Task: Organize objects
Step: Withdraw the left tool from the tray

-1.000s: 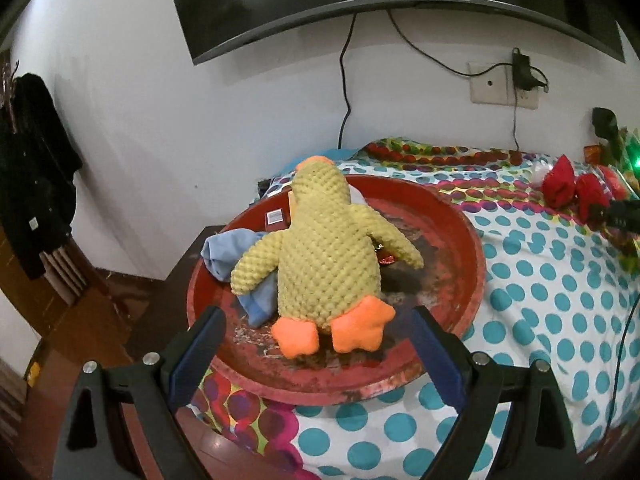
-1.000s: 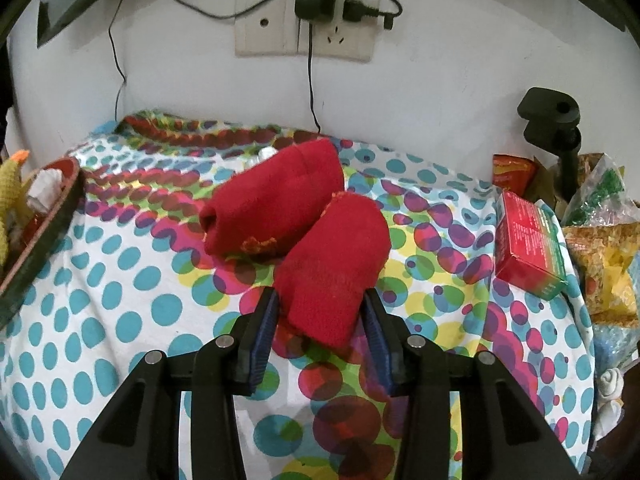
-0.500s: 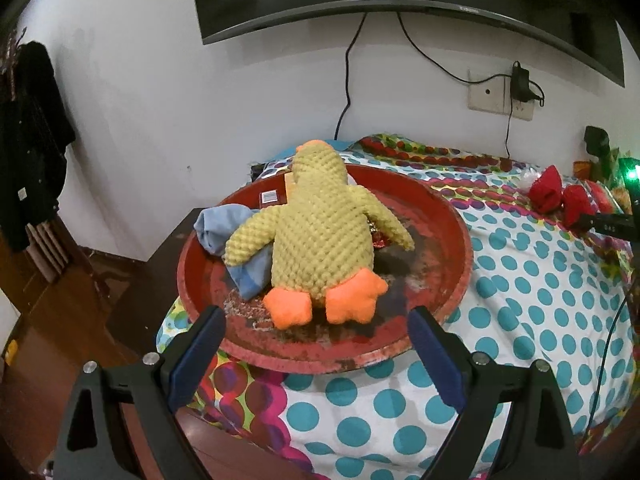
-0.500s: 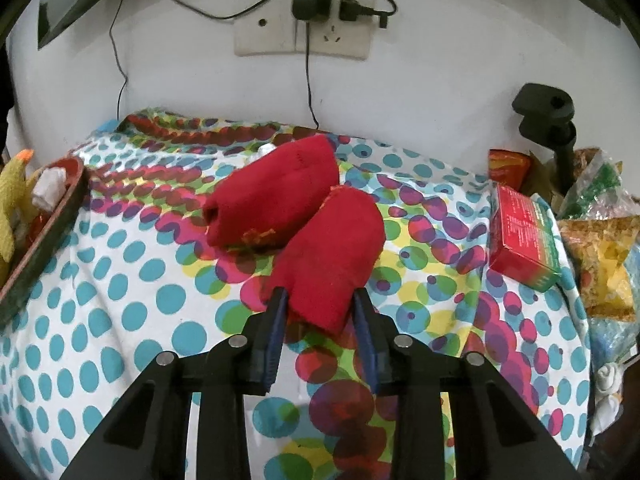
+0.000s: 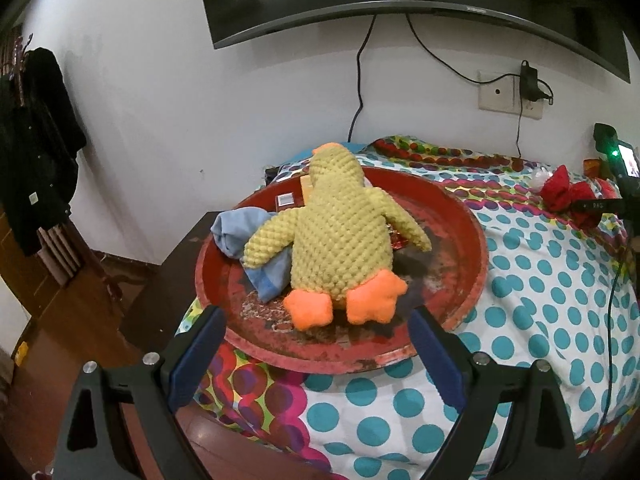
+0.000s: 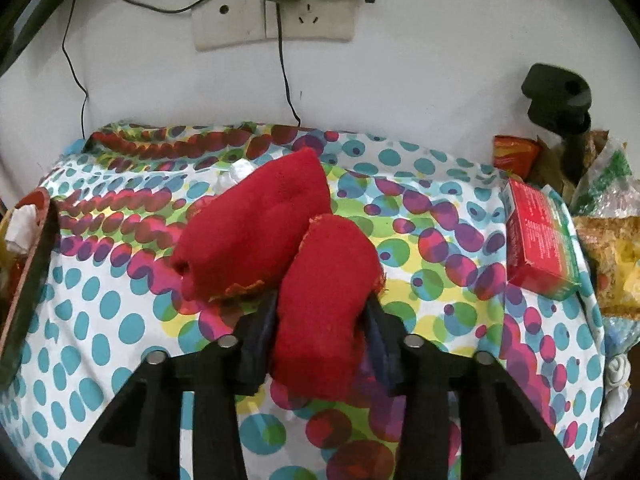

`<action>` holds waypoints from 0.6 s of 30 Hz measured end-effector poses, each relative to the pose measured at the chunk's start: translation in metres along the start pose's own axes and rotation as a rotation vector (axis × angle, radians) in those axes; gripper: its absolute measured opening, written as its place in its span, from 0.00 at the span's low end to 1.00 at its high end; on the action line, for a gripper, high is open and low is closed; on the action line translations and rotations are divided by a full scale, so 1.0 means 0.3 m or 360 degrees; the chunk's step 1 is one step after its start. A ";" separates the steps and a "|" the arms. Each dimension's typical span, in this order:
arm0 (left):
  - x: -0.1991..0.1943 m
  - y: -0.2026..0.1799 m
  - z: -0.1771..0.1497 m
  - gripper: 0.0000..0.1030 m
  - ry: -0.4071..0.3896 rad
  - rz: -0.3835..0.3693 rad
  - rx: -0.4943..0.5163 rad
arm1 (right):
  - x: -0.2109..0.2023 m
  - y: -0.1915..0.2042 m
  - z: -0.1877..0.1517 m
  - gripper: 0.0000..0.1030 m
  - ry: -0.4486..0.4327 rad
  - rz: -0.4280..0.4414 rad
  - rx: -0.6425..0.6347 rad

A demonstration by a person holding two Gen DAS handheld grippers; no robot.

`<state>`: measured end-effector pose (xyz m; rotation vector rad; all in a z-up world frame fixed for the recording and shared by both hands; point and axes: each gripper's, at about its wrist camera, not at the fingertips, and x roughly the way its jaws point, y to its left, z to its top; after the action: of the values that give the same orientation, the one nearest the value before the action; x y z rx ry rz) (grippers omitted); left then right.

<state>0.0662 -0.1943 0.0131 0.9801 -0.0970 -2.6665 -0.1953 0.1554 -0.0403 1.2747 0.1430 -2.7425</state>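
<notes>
I am pinching the nearer red plush mitten [image 6: 324, 300] between the blue-padded fingers of my right gripper [image 6: 320, 320], low at the centre of the right wrist frame; the jaws are pressing into its soft sides. Its twin, a second red plush mitten [image 6: 248, 228], is lying just beside it toward the upper left, touching it, on the polka-dot bedspread [image 6: 100, 320]. A red and green cardboard box [image 6: 540, 248] is sitting at the right edge among snack packets.

My left gripper [image 5: 316, 356] is hanging spread wide and holding nothing at the bottom of the left wrist frame, facing the round, worn red tray [image 5: 460, 216] at centre. A yellow knitted plush duck with orange feet [image 5: 336, 240] is lying in the tray, partly over a crumpled light-blue cloth [image 5: 236, 228].

I judge the step in hand to be the grasp on the mitten. The next move is calling for a lift clear of its twin and a carry leftward to the tray, where bare floor is showing right of the duck.
</notes>
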 end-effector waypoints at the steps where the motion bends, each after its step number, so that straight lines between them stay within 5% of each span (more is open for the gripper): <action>1: 0.002 0.005 0.000 0.92 0.0005 0.0001 -0.0005 | -0.006 -0.001 0.000 0.32 -0.0002 0.0011 0.0006; 10: 0.009 0.075 -0.004 0.92 0.0041 -0.0049 -0.0128 | -0.128 0.013 -0.020 0.30 -0.0042 0.0035 -0.0032; 18: 0.012 0.137 -0.008 0.92 0.0057 -0.0025 -0.0210 | -0.265 0.149 -0.031 0.30 -0.0080 0.0131 -0.0187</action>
<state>0.0756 -0.2345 0.0158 0.9893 0.0935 -2.6301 -0.1311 0.1175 0.0128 1.1545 0.2379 -2.6514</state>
